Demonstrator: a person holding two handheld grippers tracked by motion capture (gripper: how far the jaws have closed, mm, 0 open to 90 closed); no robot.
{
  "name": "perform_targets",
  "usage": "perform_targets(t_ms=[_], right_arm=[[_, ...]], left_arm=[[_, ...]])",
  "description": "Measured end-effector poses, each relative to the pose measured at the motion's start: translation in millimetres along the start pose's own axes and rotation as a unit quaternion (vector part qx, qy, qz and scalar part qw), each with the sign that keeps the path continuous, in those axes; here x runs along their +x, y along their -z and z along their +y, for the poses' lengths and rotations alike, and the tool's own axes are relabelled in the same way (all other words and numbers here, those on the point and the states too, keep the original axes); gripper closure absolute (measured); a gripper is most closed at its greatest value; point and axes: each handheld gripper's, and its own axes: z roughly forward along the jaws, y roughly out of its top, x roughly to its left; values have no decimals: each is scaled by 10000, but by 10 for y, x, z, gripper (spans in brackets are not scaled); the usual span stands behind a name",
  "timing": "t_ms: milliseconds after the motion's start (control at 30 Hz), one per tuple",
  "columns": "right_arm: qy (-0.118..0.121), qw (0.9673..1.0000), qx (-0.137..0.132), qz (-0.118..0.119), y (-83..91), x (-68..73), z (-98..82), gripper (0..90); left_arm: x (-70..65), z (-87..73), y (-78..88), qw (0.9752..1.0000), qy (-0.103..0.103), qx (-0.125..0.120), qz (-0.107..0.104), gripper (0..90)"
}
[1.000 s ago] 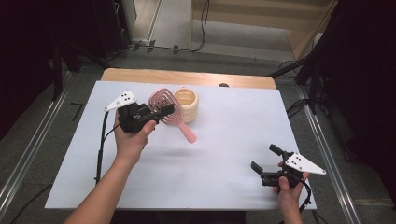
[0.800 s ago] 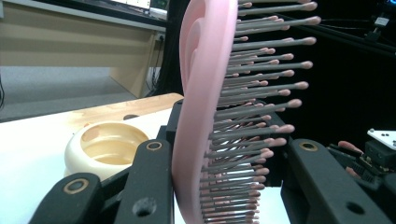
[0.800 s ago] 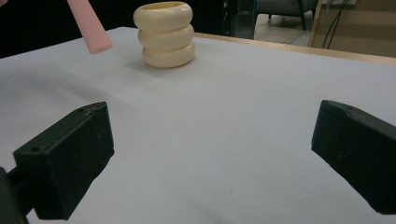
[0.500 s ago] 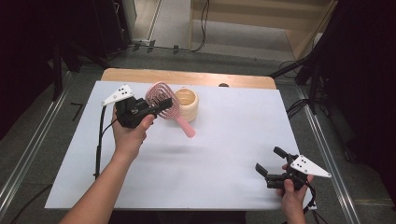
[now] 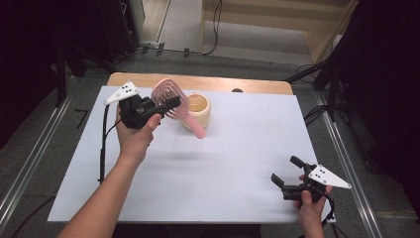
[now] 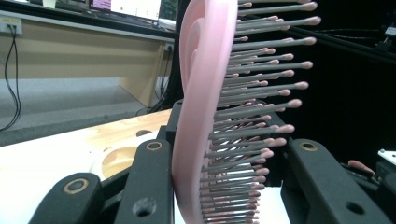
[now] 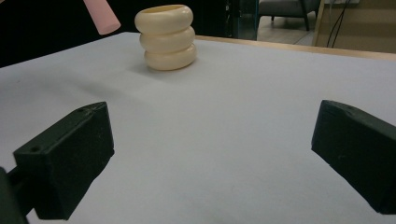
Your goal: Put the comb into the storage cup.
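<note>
From above, the left hand-held gripper pinches a pink hairbrush by its head, lifted over the counter, its handle slanting across a cream ringed cup. The left gripper view shows jaws clamping the brush's head. The right hand-held gripper stands spread, empty, facing that cup.

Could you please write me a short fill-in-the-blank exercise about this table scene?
1. The left gripper is shut on a pink ____.
2. The cream holder is shaped like three stacked ____.
3. The right gripper has its fingers ____ and holds nothing.
4. The hairbrush handle points down beside the cream ____.

Missing words: hairbrush; rings; open; holder
</note>
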Motion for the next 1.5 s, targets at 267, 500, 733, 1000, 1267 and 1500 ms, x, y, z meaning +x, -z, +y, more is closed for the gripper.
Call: perform_targets(t_ms=[267, 500, 733, 1000, 1267, 1500], right_arm=[[14, 10000, -11, -2, -1, 6, -2, 0], [33, 10000, -2, -2, -2, 8, -4, 0], [42, 10000, 11, 8, -4, 13, -3, 0], [50, 10000, 6, 13, -5, 14, -5, 0], [50, 10000, 0, 22, -9, 13, -5, 0], [55, 10000, 0, 22, -10, 11, -6, 0]], left_arm=[[30, 71, -22, 10000, -26, -51, 36, 649], [40, 138, -32, 9999, -88, -71, 66, 649], [69, 161, -66, 9998, -75, -112, 109, 650], [116, 200, -104, 9997, -70, -168, 147, 650], [152, 248, -134, 9995, -69, -217, 213, 649], [174, 289, -170, 9993, -89, -250, 254, 649]])
